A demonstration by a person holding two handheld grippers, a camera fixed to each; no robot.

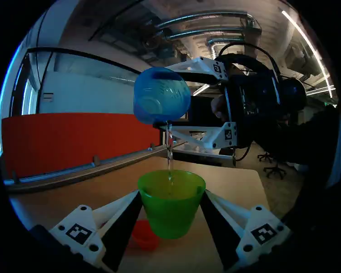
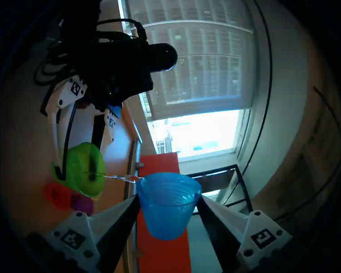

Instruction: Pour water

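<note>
In the left gripper view my left gripper (image 1: 171, 210) is shut on a green cup (image 1: 171, 207), held upright above the table. Above it the right gripper (image 1: 195, 98) holds a blue cup (image 1: 161, 96) tipped over, and a thin stream of water (image 1: 169, 152) falls from its rim into the green cup. In the right gripper view my right gripper (image 2: 168, 210) is shut on the blue cup (image 2: 167, 209), turned on its side. Water (image 2: 120, 178) runs from its lip into the green cup (image 2: 82, 169), which the left gripper (image 2: 77, 136) holds.
A wooden table (image 1: 234, 182) lies under the cups, with a red partition (image 1: 75, 139) along its far side. A small red cup (image 1: 145, 234) sits on the table below the green cup, and a red cup (image 2: 57, 194) and a purple cup (image 2: 82, 204) show beside it. A bright window (image 2: 198, 132) is behind.
</note>
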